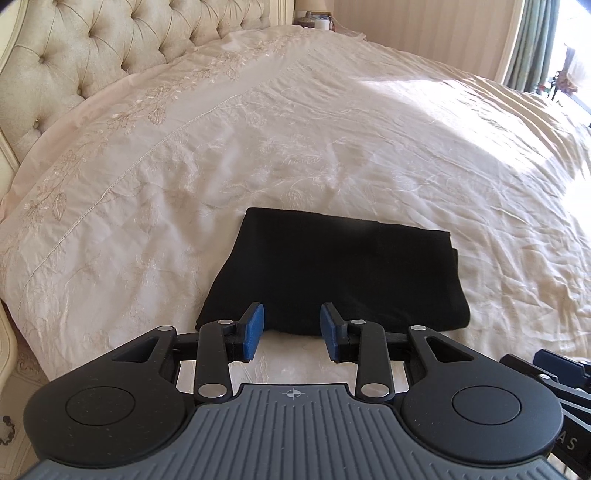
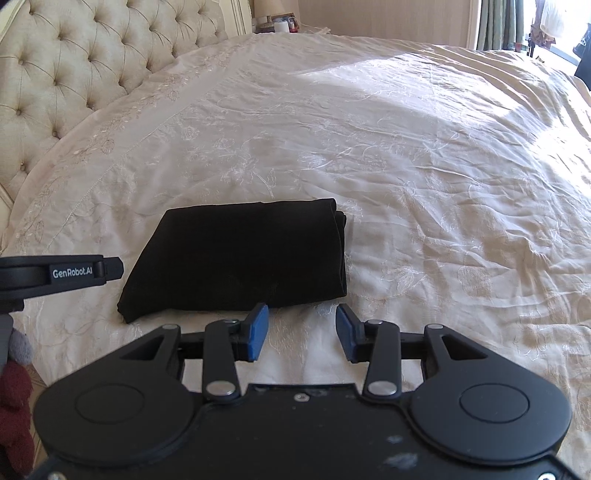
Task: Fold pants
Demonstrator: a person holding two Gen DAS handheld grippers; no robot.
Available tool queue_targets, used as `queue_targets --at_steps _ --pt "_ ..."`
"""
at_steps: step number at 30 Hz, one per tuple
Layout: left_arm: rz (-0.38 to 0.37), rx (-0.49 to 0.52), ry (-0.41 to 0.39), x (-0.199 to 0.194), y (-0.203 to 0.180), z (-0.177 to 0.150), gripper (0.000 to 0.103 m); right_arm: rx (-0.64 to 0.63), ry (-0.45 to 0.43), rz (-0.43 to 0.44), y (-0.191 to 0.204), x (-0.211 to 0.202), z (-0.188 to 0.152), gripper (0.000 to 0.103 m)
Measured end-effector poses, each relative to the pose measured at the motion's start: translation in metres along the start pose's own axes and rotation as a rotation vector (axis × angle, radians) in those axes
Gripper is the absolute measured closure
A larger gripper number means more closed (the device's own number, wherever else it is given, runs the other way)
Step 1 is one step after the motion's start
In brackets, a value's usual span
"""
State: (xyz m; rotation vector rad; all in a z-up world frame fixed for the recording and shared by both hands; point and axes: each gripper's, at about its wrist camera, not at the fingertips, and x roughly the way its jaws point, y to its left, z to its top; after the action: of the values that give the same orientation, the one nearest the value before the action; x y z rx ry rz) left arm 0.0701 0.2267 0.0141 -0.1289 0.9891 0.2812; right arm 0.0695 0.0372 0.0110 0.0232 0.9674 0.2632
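The black pants (image 1: 332,273) lie folded into a compact rectangle on the cream bedspread (image 1: 332,147). In the right wrist view the pants (image 2: 240,258) sit left of centre, with stacked layers showing at their right edge. My left gripper (image 1: 291,328) is open and empty, its blue pads just at the pants' near edge. My right gripper (image 2: 302,328) is open and empty, just short of the pants' near right corner. The left gripper also shows at the left edge of the right wrist view (image 2: 74,275).
A tufted cream headboard (image 1: 92,48) runs along the left. A nightstand with small items (image 2: 277,22) stands at the far end. Curtains and a bright window (image 1: 535,40) are at the right. The embroidered bedspread (image 2: 406,147) stretches wide around the pants.
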Motion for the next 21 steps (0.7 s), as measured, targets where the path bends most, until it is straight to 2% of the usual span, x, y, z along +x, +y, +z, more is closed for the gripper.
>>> queue_targets --at_steps 3,10,14,21 --pt "0.006 -0.004 0.02 -0.008 -0.002 -0.009 0.07 -0.014 -0.013 0.008 0.003 -0.01 -0.007 0.06" --pt "0.037 0.019 0.002 -0.027 -0.005 -0.026 0.069 -0.021 -0.055 0.005 0.007 -0.033 -0.019 0.06" --pt "0.056 0.012 0.011 -0.033 -0.003 -0.032 0.059 -0.013 -0.072 -0.006 0.006 -0.043 -0.024 0.06" --pt "0.059 0.012 -0.013 -0.041 -0.006 -0.037 0.059 -0.004 -0.082 -0.019 -0.001 -0.053 -0.032 0.059"
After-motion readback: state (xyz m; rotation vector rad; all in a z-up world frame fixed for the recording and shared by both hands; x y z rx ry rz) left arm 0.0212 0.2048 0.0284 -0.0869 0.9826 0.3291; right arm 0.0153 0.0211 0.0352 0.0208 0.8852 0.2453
